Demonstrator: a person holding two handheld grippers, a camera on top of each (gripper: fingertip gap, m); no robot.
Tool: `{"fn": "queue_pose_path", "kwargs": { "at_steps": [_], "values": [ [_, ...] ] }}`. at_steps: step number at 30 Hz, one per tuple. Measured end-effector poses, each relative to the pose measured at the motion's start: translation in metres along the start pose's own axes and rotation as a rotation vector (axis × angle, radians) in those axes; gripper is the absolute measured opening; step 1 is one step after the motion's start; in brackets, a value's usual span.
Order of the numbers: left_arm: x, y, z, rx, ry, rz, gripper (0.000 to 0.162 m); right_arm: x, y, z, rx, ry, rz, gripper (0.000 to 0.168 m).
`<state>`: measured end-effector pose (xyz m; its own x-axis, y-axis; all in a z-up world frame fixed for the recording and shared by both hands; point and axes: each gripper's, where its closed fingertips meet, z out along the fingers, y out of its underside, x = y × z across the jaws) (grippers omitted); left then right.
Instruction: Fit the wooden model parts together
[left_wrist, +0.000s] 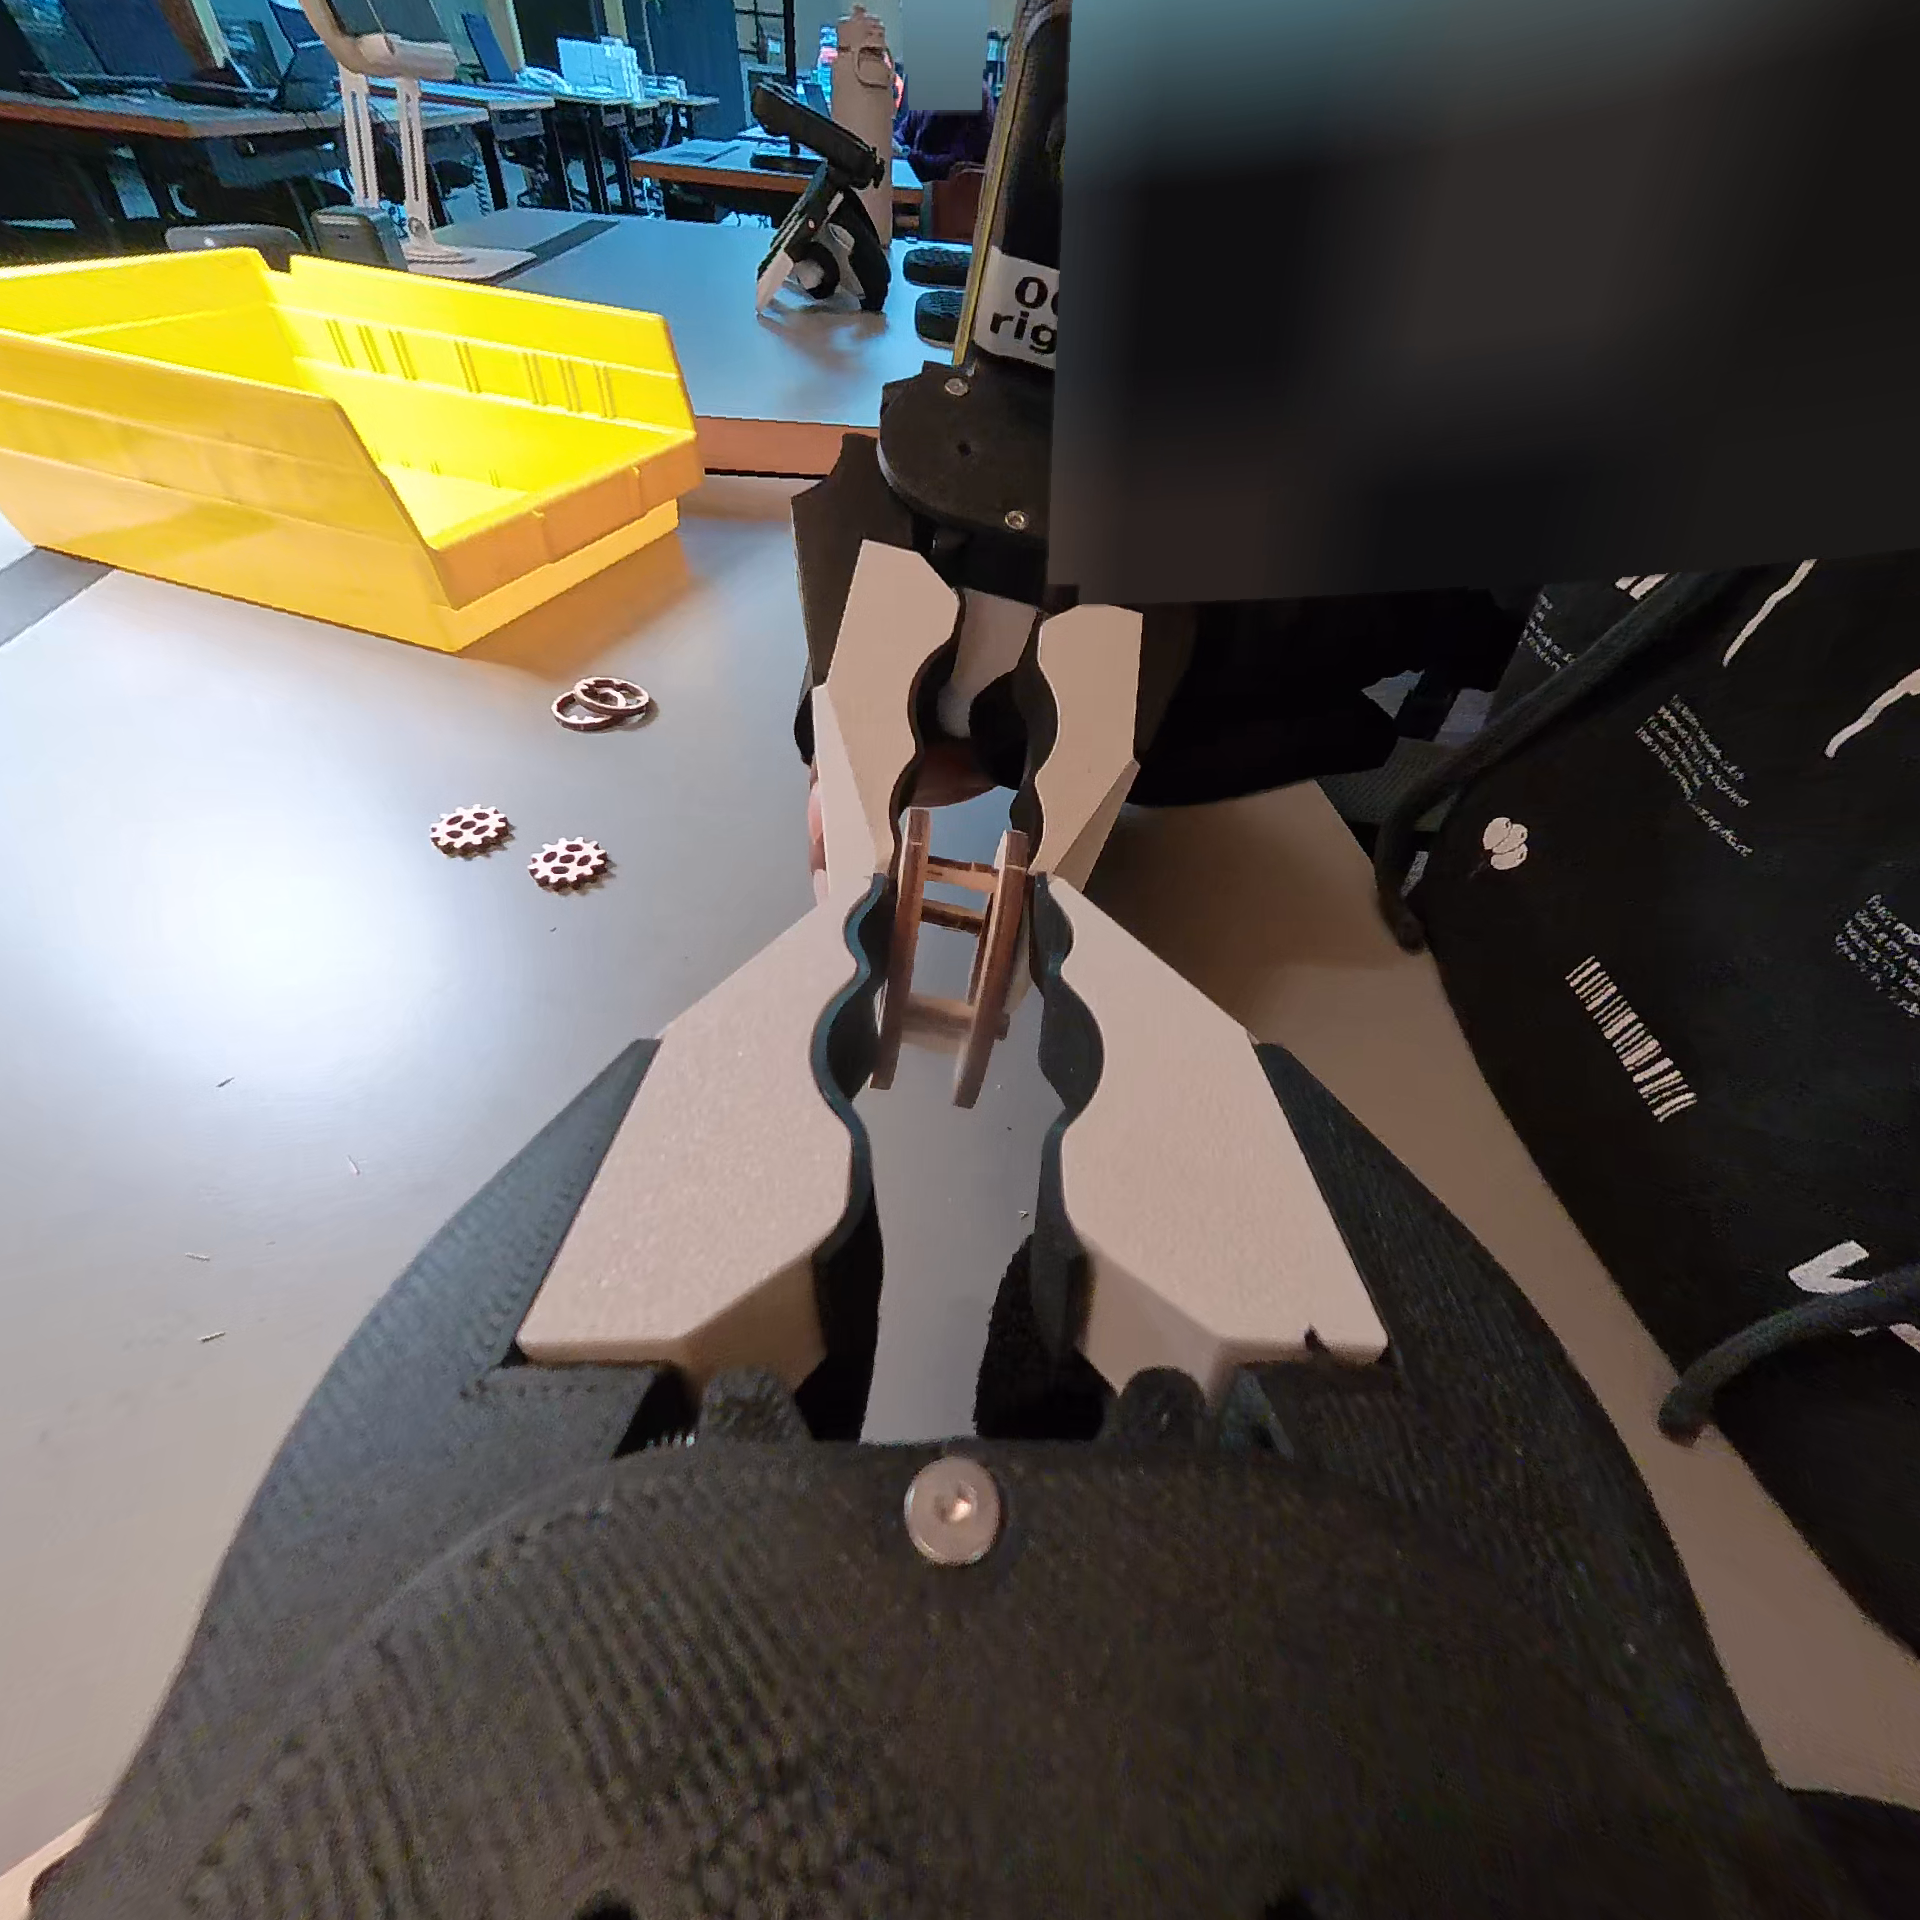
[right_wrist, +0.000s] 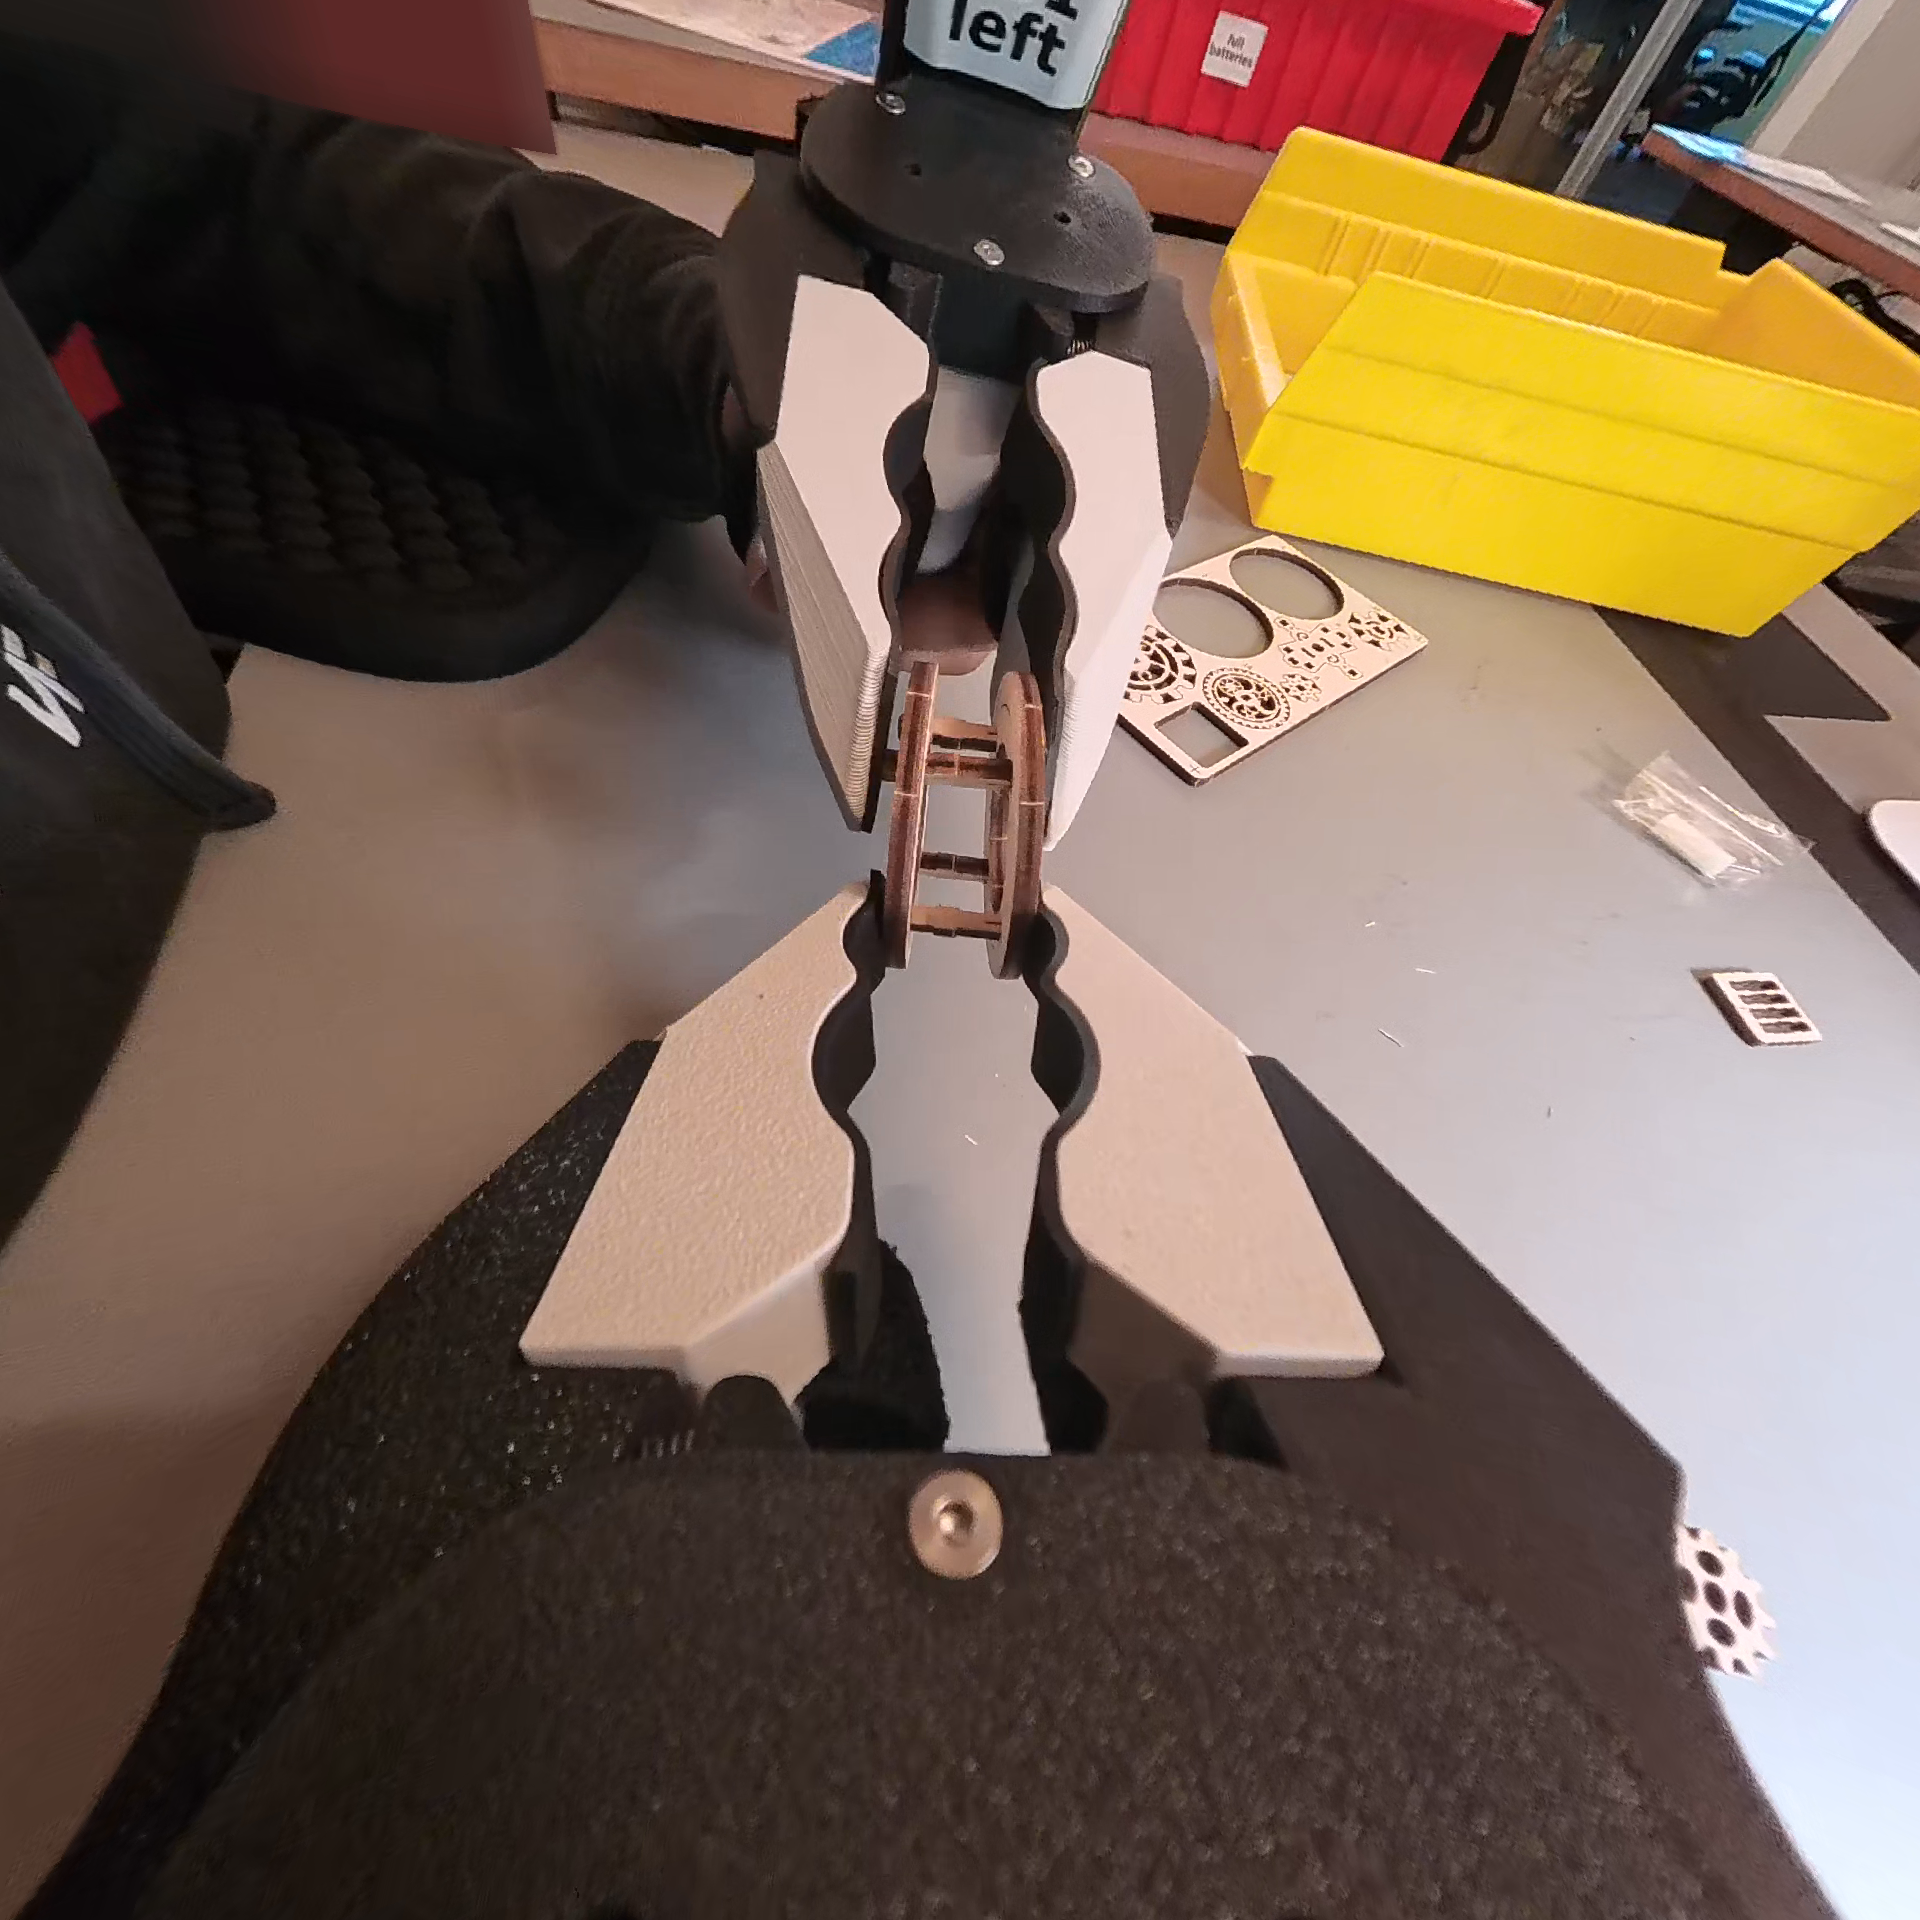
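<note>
A small wooden wheel assembly (left_wrist: 992, 977), two round discs joined by thin rungs, hangs above the grey table between both grippers. My left gripper (left_wrist: 958, 904) is shut on its near end, one finger against each disc. My right gripper (left_wrist: 961, 831) faces it from the far side and is shut on the other end. In the right wrist view the same assembly (right_wrist: 914, 810) sits between my right gripper (right_wrist: 958, 920) below and the left gripper (right_wrist: 966, 769) above. Two loose wooden gears (left_wrist: 470, 831) and two wooden rings (left_wrist: 601, 704) lie on the table to the left.
Yellow bins (left_wrist: 343, 436) stand at the back left, also in the right wrist view (right_wrist: 1558, 416). A punched wooden sheet (right_wrist: 1268, 665), a small slotted piece (right_wrist: 1031, 1006), a plastic bag (right_wrist: 1694, 821) and another gear (right_wrist: 1720, 1621) lie on the table. A black bag (left_wrist: 1662, 935) is beside the grippers. The grippers are tip to tip, or close to it.
</note>
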<state>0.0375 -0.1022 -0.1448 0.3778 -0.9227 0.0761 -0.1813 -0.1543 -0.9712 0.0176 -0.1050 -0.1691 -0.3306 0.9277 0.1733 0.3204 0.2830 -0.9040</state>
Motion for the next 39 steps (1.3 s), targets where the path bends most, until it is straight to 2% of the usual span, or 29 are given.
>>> {"fn": "queue_pose_path", "kwargs": {
  "at_steps": [5, 21, 24, 26, 28, 31, 39],
  "values": [
    [-0.003, -0.004, -0.003, 0.024, -0.016, 0.006, 0.023, 0.011, -0.010, -0.005, 0.057, 0.077, -0.020, 0.026],
    [0.002, -0.018, -0.008, 0.125, 0.001, 0.023, 0.024, 0.008, -0.027, -0.013, 0.138, 0.044, 0.031, 0.022],
    [0.007, -0.024, -0.010, 0.163, 0.014, 0.050, 0.024, 0.005, -0.037, -0.018, 0.220, 0.019, 0.021, 0.023],
    [0.009, -0.026, -0.011, 0.176, 0.023, 0.056, 0.023, 0.004, -0.037, -0.018, 0.241, 0.001, 0.043, 0.024],
    [0.010, -0.032, -0.015, 0.222, 0.031, 0.062, 0.023, 0.000, -0.036, -0.019, 0.247, -0.037, 0.052, 0.032],
    [0.013, -0.037, -0.019, 0.255, 0.059, 0.055, 0.023, 0.002, -0.040, -0.021, 0.282, -0.031, 0.051, 0.023],
    [0.016, -0.036, -0.019, 0.264, 0.091, 0.039, 0.023, 0.000, -0.045, -0.025, 0.306, -0.032, 0.036, 0.023]
  ]
}}
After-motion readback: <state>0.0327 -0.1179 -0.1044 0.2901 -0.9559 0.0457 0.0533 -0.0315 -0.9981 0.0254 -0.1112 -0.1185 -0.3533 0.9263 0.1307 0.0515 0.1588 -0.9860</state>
